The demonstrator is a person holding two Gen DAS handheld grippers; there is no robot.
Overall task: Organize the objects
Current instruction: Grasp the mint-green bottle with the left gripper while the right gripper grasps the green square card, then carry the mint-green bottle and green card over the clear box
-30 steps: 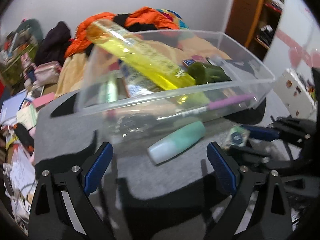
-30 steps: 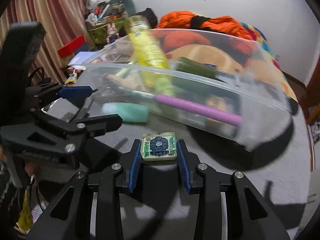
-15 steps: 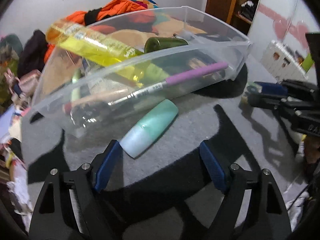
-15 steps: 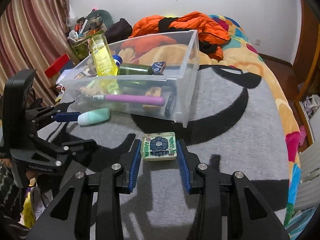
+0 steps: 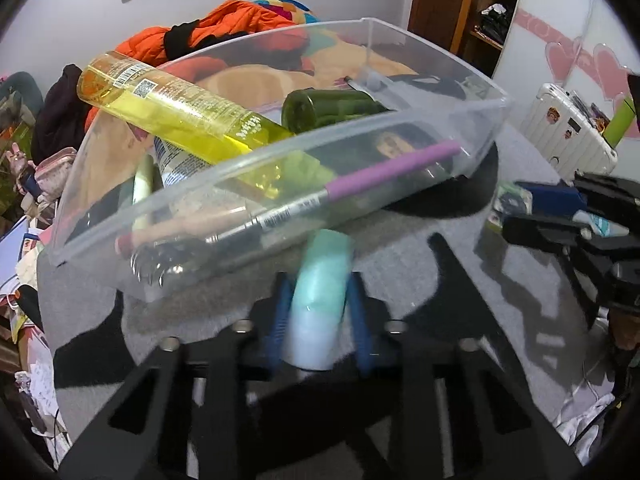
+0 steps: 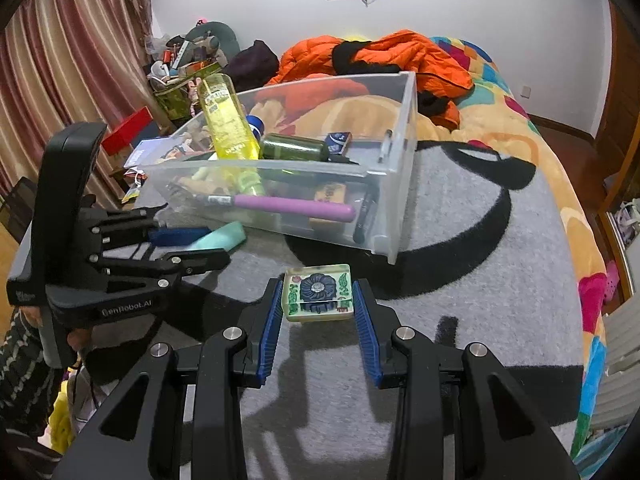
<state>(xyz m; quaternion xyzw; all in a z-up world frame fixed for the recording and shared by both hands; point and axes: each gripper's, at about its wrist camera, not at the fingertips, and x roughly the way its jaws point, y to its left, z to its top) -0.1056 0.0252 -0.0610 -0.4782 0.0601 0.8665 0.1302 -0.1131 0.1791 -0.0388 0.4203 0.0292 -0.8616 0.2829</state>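
Fingers of the left gripper (image 5: 320, 312) have just been closing and are now pressed against both sides of the mint-green bottle (image 5: 320, 292), which is gripped just in front of the near wall of the clear plastic bin (image 5: 472, 128). Fingers of the right gripper (image 6: 316, 312) are held narrow on the small square floral block (image 6: 318, 294), which is clamped between the 2 blue pads above the grey blanket (image 6: 480, 280).

The bed is covered by that blanket, and the bin is set on it toward its left edge. An orange jacket (image 6: 400, 56) is heaped beyond the bin's far wall. Inside the bin, a tall yellow bottle (image 5: 180, 108) is leaned over the left rim, a dark green jar (image 5: 332, 108) is laid on its side beside it, and a purple-handled brush (image 5: 360, 184) is laid along the near wall. A small blue box (image 6: 338, 141) is seen beside the jar.
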